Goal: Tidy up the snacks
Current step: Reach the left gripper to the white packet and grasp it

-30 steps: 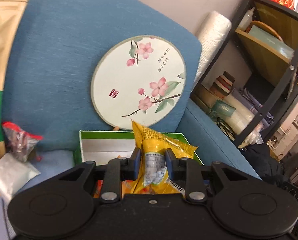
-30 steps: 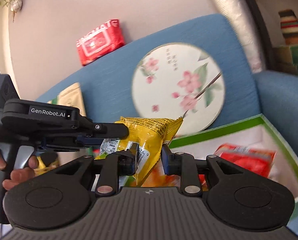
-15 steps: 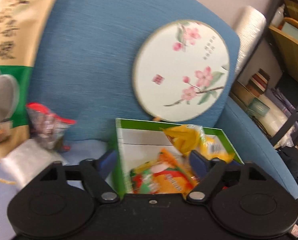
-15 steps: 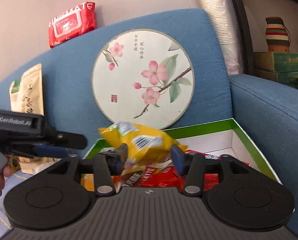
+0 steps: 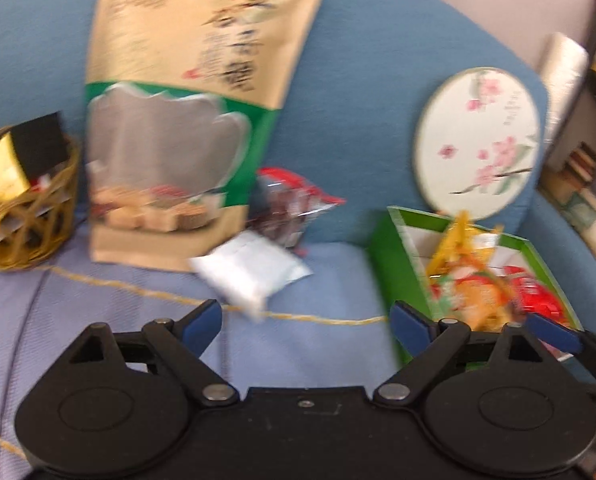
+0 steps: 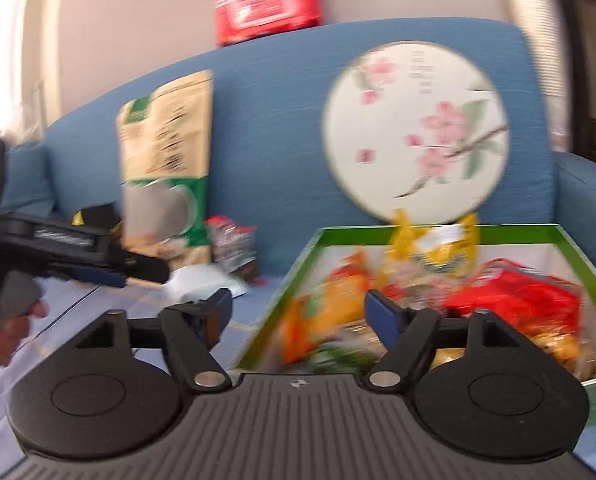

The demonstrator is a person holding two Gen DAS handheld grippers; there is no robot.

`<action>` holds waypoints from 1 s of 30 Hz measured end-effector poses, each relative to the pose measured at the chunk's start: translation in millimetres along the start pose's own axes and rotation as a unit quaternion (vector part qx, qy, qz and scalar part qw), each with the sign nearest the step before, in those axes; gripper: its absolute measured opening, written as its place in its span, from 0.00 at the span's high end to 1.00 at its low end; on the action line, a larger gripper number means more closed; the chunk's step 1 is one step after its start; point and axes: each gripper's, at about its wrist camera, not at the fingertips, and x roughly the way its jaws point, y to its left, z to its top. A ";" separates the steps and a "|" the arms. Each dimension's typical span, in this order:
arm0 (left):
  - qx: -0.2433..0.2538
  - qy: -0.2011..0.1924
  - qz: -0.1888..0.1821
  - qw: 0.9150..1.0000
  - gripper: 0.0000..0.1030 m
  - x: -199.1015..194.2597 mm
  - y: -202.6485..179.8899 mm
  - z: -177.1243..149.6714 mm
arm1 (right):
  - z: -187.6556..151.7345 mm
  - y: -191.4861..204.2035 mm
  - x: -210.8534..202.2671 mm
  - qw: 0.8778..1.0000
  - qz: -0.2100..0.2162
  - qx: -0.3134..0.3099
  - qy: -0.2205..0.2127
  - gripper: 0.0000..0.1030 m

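Note:
A green box (image 5: pixel 381 248) (image 6: pixel 433 233) with white inner walls sits on the blue sofa and holds several snack packets. A yellow packet (image 6: pixel 437 248) (image 5: pixel 463 240) stands at its back, with orange (image 6: pixel 325 316) and red (image 6: pixel 513 300) packets around it. My left gripper (image 5: pixel 307 324) is open and empty over the seat, left of the box. My right gripper (image 6: pixel 298 314) is open and empty at the box's left wall. A white packet (image 5: pixel 250 272) and a red-topped clear packet (image 5: pixel 290 208) lie loose on the seat.
A tall tan and green pouch (image 5: pixel 186 112) leans on the sofa back. A woven basket (image 5: pixel 22 208) with packets stands at the far left. A round painted fan (image 5: pixel 477 144) leans behind the box. A red wipes pack (image 6: pixel 270 8) lies on the sofa top.
Both grippers have opened and let go of the yellow packet, which now rests in the box. The left gripper has swung left toward the loose packets. The right has drawn back.

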 end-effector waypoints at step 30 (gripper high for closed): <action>-0.065 0.080 -0.065 0.993 0.14 -4.7 49.0 -47.1 | -18.4 50.6 2.1 0.991 0.109 -0.024 0.069 0.00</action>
